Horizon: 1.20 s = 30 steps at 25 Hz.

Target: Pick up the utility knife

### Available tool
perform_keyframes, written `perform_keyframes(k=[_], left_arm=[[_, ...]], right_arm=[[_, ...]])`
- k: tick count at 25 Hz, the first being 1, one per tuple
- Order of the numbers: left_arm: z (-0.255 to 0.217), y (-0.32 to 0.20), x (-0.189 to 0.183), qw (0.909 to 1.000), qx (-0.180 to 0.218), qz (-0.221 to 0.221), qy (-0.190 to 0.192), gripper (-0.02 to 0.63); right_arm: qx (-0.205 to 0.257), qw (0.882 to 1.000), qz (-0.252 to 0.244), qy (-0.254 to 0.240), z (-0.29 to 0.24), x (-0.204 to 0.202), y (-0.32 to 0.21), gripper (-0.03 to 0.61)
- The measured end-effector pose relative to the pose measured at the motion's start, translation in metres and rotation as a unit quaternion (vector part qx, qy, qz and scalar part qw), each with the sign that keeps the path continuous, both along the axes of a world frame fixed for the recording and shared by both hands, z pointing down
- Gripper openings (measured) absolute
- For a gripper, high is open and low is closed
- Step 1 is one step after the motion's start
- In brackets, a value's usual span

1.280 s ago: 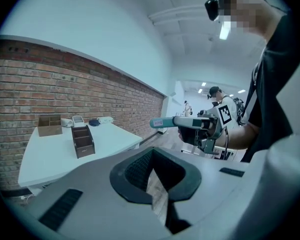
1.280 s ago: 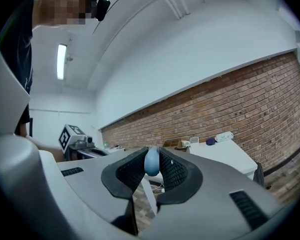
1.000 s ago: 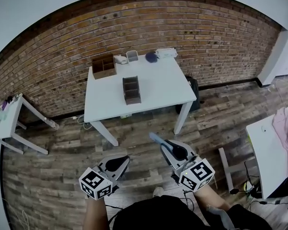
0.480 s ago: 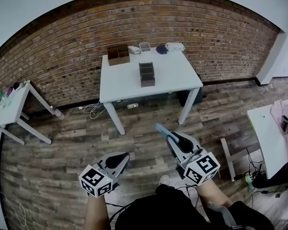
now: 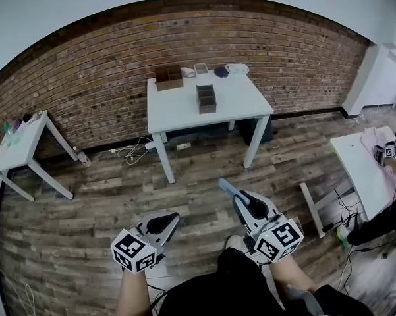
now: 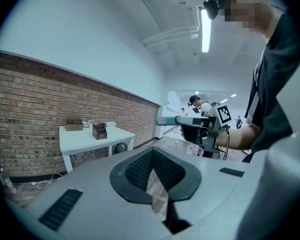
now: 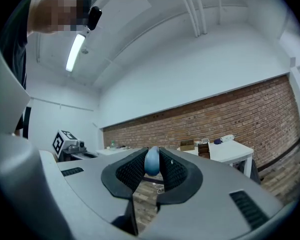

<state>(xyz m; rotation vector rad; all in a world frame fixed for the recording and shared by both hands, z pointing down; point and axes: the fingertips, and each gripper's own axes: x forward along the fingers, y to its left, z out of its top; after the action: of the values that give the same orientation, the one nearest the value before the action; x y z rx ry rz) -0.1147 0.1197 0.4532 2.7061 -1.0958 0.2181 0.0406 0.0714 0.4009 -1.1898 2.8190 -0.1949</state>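
Observation:
The utility knife [image 5: 226, 187] is a slim light-blue handle that sticks forward out of my right gripper [image 5: 240, 200], which is shut on it at waist height over the wooden floor. In the right gripper view its rounded blue end [image 7: 151, 161] sits pinched between the black pads. The left gripper view shows the knife [image 6: 168, 120] from the side, pointing left. My left gripper [image 5: 172, 218] hangs lower left, shut with nothing in it; its pads [image 6: 140, 171] meet at the tip.
A white table [image 5: 184, 114] stands far ahead by the brick wall, with a dark organizer [image 5: 206, 98], a wooden box [image 5: 169, 77] and small items. A small white table [image 5: 16, 147] is left, another table [image 5: 359, 170] right, with a person's hands [image 5: 390, 151] there.
The view has drawn back from the white table, which now looks smaller and farther. Both grippers keep their places in front of the body, the knife still held in the right one.

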Motion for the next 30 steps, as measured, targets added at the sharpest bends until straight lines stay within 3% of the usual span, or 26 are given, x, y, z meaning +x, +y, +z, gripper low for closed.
perform_keyframes(k=[14, 30], left_arm=[[-0.010, 0.032, 0.017, 0.9997, 0.012, -0.019, 0.011, -0.003], [-0.015, 0.039, 0.083, 0.9998, 0.005, -0.019, 0.001, -0.003]], right_arm=[[0.010, 0.999, -0.029, 0.012, -0.011, 0.008, 0.032, 0.071], [0.013, 0.999, -0.029, 0.018, -0.011, 0.075, 0.039, 0.071]])
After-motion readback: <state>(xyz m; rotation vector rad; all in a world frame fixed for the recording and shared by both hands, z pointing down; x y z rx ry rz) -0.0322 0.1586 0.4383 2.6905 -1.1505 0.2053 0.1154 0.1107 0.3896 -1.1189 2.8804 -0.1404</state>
